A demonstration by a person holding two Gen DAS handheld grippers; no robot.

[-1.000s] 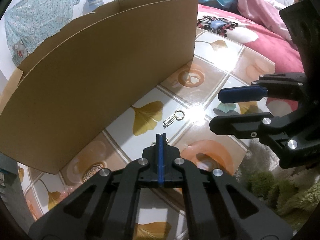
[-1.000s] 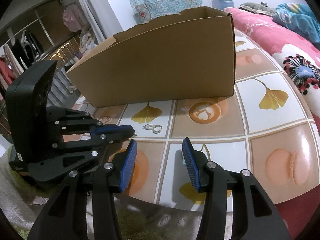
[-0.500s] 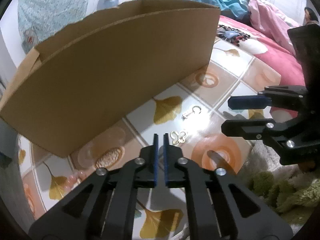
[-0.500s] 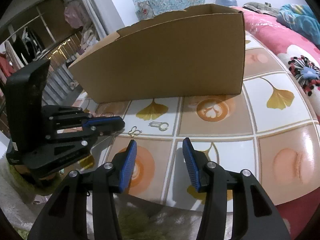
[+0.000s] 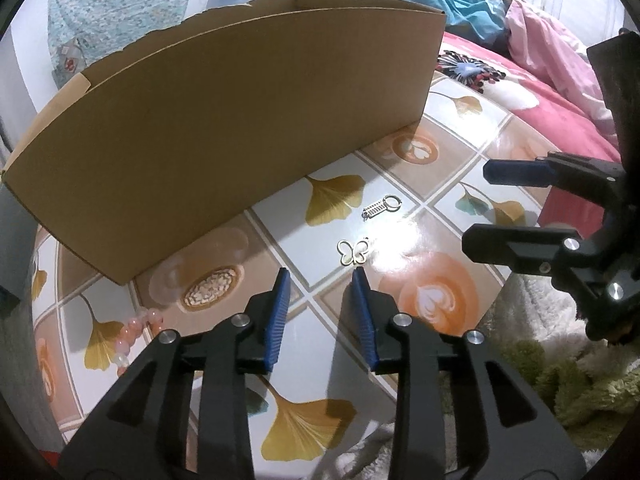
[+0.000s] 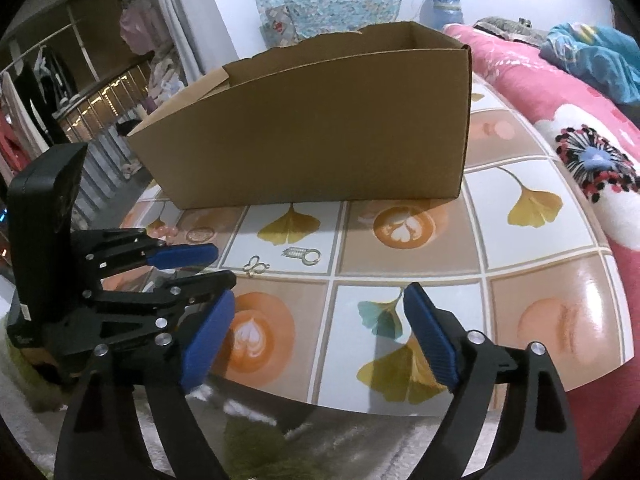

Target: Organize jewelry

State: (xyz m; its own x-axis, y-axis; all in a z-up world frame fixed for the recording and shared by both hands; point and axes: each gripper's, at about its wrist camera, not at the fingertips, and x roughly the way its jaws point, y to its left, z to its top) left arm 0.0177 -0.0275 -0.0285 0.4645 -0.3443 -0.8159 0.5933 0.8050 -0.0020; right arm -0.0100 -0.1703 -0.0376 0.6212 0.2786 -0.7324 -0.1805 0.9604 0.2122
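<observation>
Since the earlier frame the left tongs (image 5: 318,276) have parted: the jaws, then pressed together, have just been opening and now stand partly apart with nothing between them. The butterfly charm (image 5: 353,252), earlier hidden at the jaw tips, now lies bare on the desk (image 5: 436,196) just above them, at centre frame. The right tongs (image 6: 318,304) have also just been opening, from about half spread to wide, and they hold nothing.

Present positions. In the left wrist view the ring charm (image 5: 381,208) lies just above and to the right of the butterfly, apart from it. A pink bead bracelet (image 5: 138,326) lies at lower left, partly hidden behind the left tongs. The cardboard box (image 5: 224,120) stands across the upper half of the frame, open at the top. In the right wrist view the butterfly (image 6: 255,266) and the ring charm (image 6: 301,255) lie side by side at centre, below the near wall of the box (image 6: 320,128).

Progress, as judged: three pieces remain loose on the desk and none is held. The floor of the box is not visible, so its contents cannot be stated. If the box is the destination, the work appears to be at an early stage.

Markings: no brand, label or legible writing is found on the box, the tongs or the desk cover.
</observation>
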